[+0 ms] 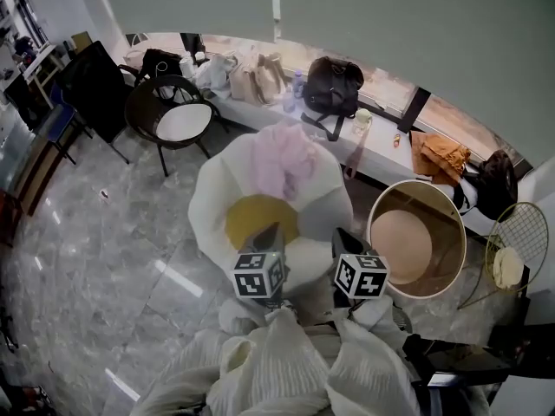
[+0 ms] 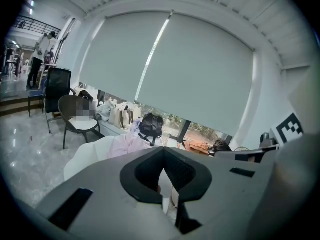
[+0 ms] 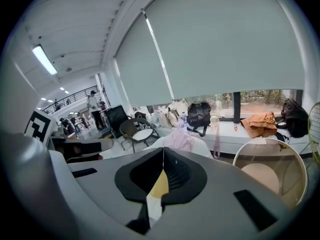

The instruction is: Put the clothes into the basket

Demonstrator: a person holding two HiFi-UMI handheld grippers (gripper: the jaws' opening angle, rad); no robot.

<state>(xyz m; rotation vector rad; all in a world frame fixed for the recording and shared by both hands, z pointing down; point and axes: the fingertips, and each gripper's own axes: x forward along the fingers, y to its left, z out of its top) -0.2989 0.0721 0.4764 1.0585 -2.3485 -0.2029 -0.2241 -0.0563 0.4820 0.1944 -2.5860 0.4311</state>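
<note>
Cream pleated cloth (image 1: 286,362) hangs bunched on the near side, below both tools.

Left hand-held gripper (image 1: 269,232): jaws closed to a point, with cream fabric showing in the slit beneath them. Right hand-held gripper (image 1: 345,237): jaws fully closed, with a white strip under the tips. My reading is that each pinches an edge of the cloth and the bulk dangles loose.

Basket (image 1: 403,245) stands on the floor just right of the right hand-held gripper. It is open, with nothing visible inside.

Risks:
1. Two thin pinches carry a large, slack load, so a fold could slide out of either jaw before it is over the rim.
2. The folds hang low. They may catch the rim, or drape outside the basket on release.
3. A white chair (image 1: 212,198) sits just left of the basket and beyond the jaws, so the cloth could snag on it.

Surface and room:
- Floor (image 1: 95,258) is grey polished stone, glossy, with streaks of reflected light.
- The chair carries a yellow cushion (image 1: 260,217) and a pink cloth (image 1: 286,163).
- A long desk (image 1: 381,150) runs under the far window and holds bags and an orange cloth (image 1: 442,156).
- The grey blind (image 1: 347,24) is down.
- A wire basket (image 1: 520,204) stands at the far right.
</note>
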